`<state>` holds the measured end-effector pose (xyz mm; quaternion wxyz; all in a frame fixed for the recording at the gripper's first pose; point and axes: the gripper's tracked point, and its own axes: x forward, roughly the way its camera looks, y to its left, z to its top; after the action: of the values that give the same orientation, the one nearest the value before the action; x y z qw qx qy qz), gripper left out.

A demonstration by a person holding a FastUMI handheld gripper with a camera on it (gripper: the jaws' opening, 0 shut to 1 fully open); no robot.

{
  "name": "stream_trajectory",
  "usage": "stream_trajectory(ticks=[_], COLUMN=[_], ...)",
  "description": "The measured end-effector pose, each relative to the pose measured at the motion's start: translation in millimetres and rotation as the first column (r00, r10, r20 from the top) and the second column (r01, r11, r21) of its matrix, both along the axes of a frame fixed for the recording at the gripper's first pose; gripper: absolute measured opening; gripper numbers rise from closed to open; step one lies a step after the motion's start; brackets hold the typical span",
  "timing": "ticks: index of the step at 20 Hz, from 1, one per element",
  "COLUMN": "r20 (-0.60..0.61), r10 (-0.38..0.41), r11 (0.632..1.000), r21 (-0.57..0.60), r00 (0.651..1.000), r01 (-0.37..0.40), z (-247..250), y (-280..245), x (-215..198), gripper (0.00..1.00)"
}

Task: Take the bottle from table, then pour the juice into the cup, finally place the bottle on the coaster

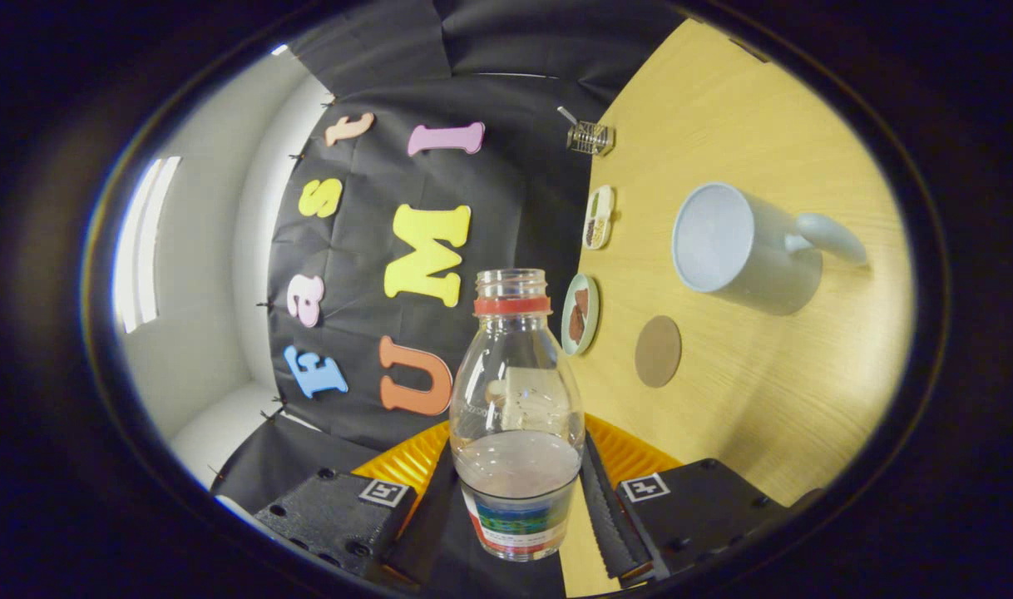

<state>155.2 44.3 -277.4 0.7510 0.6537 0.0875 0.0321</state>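
Gripper view | jaws grip bottle (pixel 516 416) | cup (pixel 743 248), coaster (pixel 658 350) beyond

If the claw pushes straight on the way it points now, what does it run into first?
Nothing close, it seems. The claw is shut on the bottle, whose open neck leads, and the line beyond it runs to the booth's black cloth wall. The cup and coaster lie off to one side. Depth is unclear.

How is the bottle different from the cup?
The bottle is clear, so you can see the liquid in it; the cup is solid pale blue-grey. The bottle sits between the fingers of the gripper, which press on it; the cup stands free on the table, beyond them. The cup has a handle; the bottle has none. Both are open-topped.
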Motion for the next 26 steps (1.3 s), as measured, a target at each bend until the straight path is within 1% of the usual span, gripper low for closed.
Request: stream_trajectory(ticks=[2,5,8,12,17,20,24,26], r20=[-0.001,0.004,0.002,0.001,0.026,0.021,0.019,0.028], r10=[0.0,-0.004,-0.004,-0.04,-0.009,-0.003,-0.01,0.001], r11=[1.0,0.996,0.99,0.982,0.97,0.957,0.955,0.947], r21=[0.014,0.093,0.144,0.186,0.243,0.291,0.297,0.321], r00=[1.0,1.0,1.0,0.999,1.0,1.0,1.0,1.0], r01=[0.001,0.004,0.004,0.039,0.002,-0.003,0.004,-0.01], z=[2.6,8.8,6.2,3.6,9.0,8.6,5.7,6.8], y=[-3.6,-8.0,-10.5,-21.4,-11.7,-8.8,-12.0,-12.0], x=[3.4,5.3,6.0,3.8,3.1,4.5,1.7,0.8], gripper=[0.78,0.78,0.78,0.78,0.77,0.77,0.78,0.78])
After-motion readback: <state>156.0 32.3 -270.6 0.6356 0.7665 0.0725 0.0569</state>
